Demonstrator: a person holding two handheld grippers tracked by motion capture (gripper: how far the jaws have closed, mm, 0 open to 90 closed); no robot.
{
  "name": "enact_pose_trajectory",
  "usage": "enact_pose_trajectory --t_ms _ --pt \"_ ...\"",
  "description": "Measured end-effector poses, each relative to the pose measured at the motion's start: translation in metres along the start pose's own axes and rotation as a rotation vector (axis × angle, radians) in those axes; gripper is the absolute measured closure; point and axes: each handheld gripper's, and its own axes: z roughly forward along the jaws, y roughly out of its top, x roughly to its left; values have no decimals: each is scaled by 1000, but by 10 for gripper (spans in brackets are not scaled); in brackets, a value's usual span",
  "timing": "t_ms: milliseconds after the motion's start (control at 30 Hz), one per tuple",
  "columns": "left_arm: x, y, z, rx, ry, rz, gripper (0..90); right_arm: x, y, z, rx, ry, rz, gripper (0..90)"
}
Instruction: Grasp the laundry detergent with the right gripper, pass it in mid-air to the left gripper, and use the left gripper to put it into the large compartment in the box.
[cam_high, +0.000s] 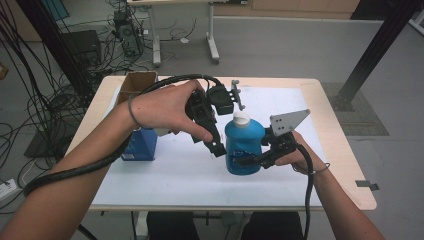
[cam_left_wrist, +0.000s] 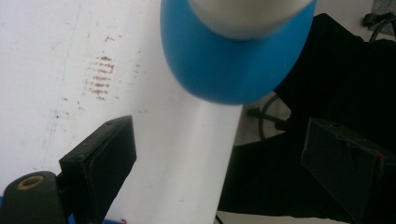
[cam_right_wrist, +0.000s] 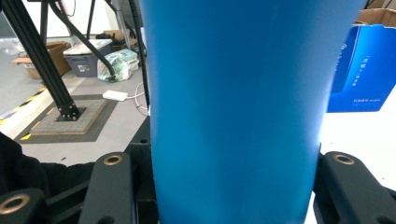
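My right gripper (cam_high: 248, 161) grips the blue bottle (cam_high: 244, 146) low on its body, jaws clamped against both flanks; in the right gripper view the blue wall rises straight up between them. The bottle stands upright on the white sheet (cam_high: 175, 175) of the worktop (cam_high: 340, 150), just right of the centre of the high view, its long axis vertical and its white cap (cam_high: 241, 118) on top.

My left gripper (cam_high: 216, 146) hangs at the bottle's left shoulder with jaws spread wide and nothing between them. In the left gripper view the cap (cam_left_wrist: 252, 16) and blue shoulder (cam_left_wrist: 233, 70) sit at the top centre of the frame, ahead of the jaws and beyond their tips. So the cap lies forward of my left jaws, and that hand is the nearer to it; I judge the next move is to bring them around the cap while the right steadies the body. The blue box (cam_high: 141, 145) stands well apart at the left.
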Motion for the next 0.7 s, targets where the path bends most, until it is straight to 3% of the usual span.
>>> enact_pose_trajectory --t_ms 700 --pt "-8 12 7 19 -8 24 103 5 5 19 10 52 -28 445"
